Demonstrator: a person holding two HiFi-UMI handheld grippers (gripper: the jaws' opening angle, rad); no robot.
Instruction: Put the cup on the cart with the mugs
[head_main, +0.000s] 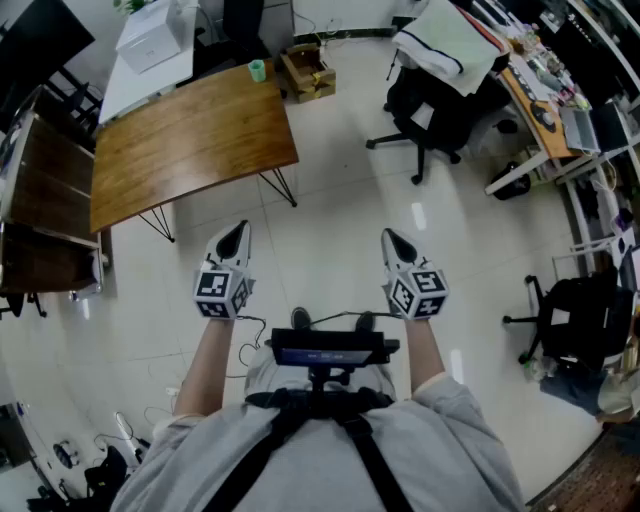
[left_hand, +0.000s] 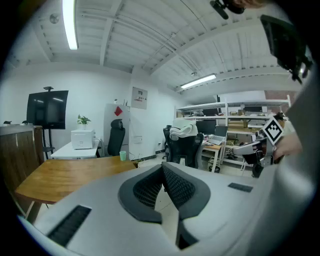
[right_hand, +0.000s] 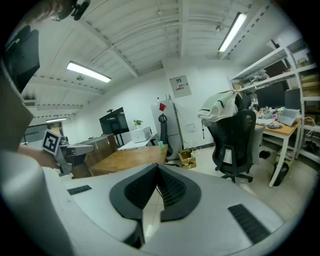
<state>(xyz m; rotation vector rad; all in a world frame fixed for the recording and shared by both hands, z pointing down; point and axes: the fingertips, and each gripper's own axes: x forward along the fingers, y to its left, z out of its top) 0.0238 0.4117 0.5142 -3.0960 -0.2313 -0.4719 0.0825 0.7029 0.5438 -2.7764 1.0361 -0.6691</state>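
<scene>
A small green cup (head_main: 257, 70) stands on the far corner of a wooden table (head_main: 190, 140); it also shows in the left gripper view as the cup (left_hand: 123, 156) and in the right gripper view as the cup (right_hand: 160, 145). Both grippers are held out over bare floor tiles, well short of the table. My left gripper (head_main: 237, 232) is shut with its pads meeting and nothing between them (left_hand: 162, 165). My right gripper (head_main: 391, 238) is likewise shut and empty (right_hand: 157, 166). No mugs can be made out in any view.
A dark wooden shelf unit (head_main: 40, 205) stands left of the table. Behind it is a white table (head_main: 150, 45) with a white box. A cardboard box (head_main: 307, 72) sits on the floor by the cup's corner. A black office chair (head_main: 430, 100) and cluttered desks (head_main: 545, 100) fill the right.
</scene>
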